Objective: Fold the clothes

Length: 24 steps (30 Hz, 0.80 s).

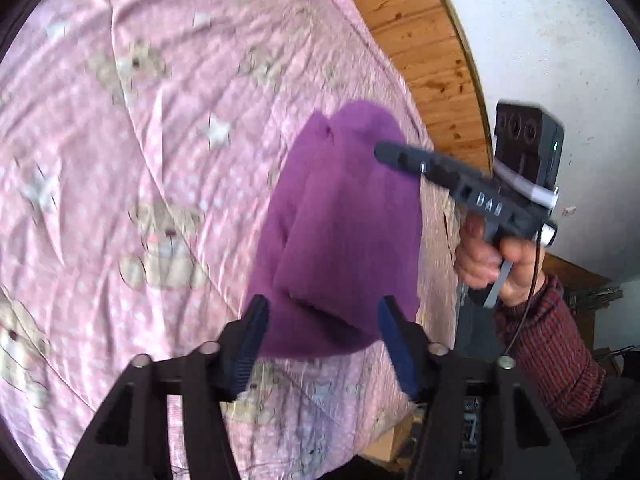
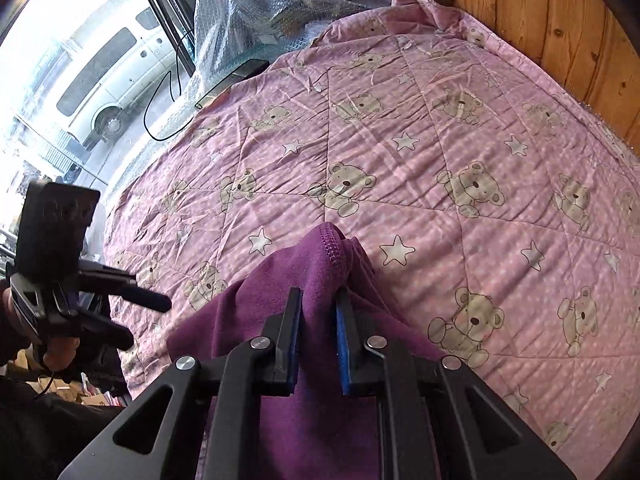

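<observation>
Right gripper (image 2: 319,300) clamped on the hemmed edge of the purple cloth (image 2: 280,320), lifting it off the pink bedspread (image 2: 440,140) so the rest hangs free for folding. Left gripper (image 1: 320,312) with jaws apart around the hanging bottom end, apparently poised to catch it.

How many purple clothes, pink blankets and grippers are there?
Purple clothes: 1, the purple garment
Pink blankets: 1, the teddy-bear quilt
Grippers: 2, the left gripper open, the right gripper shut on the garment
Total: 4
</observation>
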Available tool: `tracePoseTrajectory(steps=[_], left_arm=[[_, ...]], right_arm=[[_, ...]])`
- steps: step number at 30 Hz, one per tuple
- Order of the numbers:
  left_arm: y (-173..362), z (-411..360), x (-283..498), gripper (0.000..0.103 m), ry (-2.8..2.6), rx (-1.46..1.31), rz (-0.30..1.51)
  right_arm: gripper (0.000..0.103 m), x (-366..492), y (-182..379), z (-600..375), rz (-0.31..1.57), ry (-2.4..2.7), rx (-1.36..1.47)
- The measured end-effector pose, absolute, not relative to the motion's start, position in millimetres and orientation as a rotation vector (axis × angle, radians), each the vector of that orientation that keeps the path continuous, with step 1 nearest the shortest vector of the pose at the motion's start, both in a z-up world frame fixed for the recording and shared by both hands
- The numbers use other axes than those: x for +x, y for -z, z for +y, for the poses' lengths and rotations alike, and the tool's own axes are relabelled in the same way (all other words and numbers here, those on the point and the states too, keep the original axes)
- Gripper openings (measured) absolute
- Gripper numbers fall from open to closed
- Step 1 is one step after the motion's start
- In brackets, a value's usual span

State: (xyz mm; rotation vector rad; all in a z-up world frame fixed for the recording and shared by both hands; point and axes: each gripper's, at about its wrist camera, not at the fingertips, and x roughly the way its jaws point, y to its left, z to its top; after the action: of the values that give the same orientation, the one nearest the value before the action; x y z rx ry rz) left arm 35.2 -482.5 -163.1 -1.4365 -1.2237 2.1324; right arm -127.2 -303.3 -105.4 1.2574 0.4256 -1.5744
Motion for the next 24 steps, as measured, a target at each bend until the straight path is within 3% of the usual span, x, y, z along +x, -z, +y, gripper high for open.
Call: tracePoseTrajectory(steps=[6,7,8,9,12,15,17,19,21,24], left_arm=[[168,-465,-13,0.074,-2.141,-1.435,-1.085],[175,-458,-19,0.068,-2.101,-1.43,-1.085],[182,-452,-22,0.051,-2.035,-1.414,-1.108],[184,-445,-24,0.012,-1.992,-1.406,-1.105],[166,-437,-10,0.01,-1.895,-1.338,-1.142],[177,-447,6,0.01,-1.769,-1.312,-1.303],[202,-457,12,0.01,-1.732,-1.392,-1.406],[222,-467,19,0.011,-1.7,-1.461,-1.474],[218,-473,27,0.021,-1.694,-1.522,-1.43],[181,-478,33,0.029,-1.74,-1.591,-1.198]], right_arm=[[0.013,-117,99,-293,0.386,1.561,1.23],[0.012,-117,97,-292,0.381,1.567,1.222],[0.011,-118,94,-290,0.377,1.59,1.213],[0.011,-120,91,-288,0.361,1.61,1.212],[0.011,-123,89,-290,0.333,1.626,1.219],[0.011,-124,107,-299,0.349,1.603,1.277],[0.016,-124,119,-303,0.37,1.589,1.32],[0.036,-125,113,-292,0.342,1.61,1.326],[0.048,-118,84,-261,0.384,1.758,1.257],[0.049,-86,56,-206,0.447,1.906,1.193]])
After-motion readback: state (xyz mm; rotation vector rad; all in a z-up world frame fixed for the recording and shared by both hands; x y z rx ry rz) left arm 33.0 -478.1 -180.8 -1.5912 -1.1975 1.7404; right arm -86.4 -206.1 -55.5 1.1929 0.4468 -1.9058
